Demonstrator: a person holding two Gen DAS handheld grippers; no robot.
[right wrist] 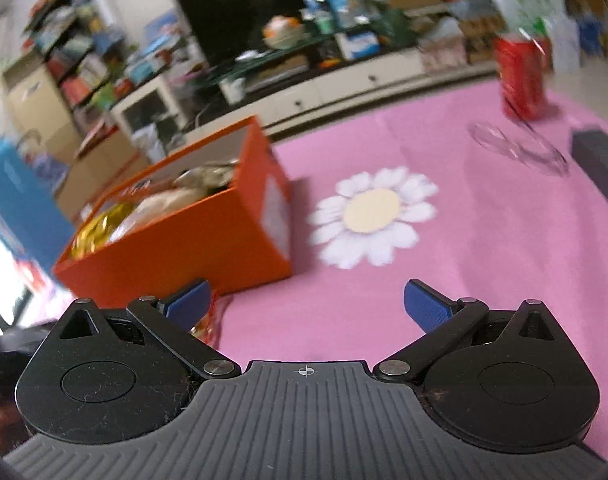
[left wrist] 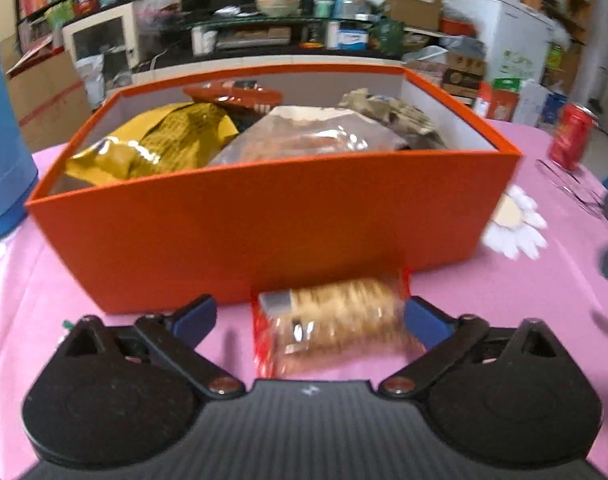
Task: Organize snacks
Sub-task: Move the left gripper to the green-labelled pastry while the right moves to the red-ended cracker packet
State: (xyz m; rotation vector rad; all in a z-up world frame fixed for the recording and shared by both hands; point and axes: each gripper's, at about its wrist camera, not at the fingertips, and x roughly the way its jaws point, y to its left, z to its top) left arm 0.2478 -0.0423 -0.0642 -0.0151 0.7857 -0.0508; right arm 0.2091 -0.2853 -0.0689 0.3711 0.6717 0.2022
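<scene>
An orange box (left wrist: 264, 224) stands on the pink tablecloth and holds a yellow bag (left wrist: 156, 144), a clear bag (left wrist: 304, 136) and other snacks. A packet of round biscuits (left wrist: 335, 320) in clear and red wrap lies on the cloth in front of the box, between the fingers of my left gripper (left wrist: 309, 318), which is open; the right fingertip is close to the packet. My right gripper (right wrist: 307, 300) is open and empty above the cloth, to the right of the orange box (right wrist: 192, 240). A bit of the packet (right wrist: 206, 326) shows behind its left finger.
A red can (left wrist: 569, 140) stands at the table's far right, also in the right wrist view (right wrist: 521, 76). Clear glass pieces (right wrist: 519, 148) and a dark box (right wrist: 599, 164) lie near it. A blue container (left wrist: 4, 140) stands left of the box. A daisy print (right wrist: 371, 216) marks the cloth.
</scene>
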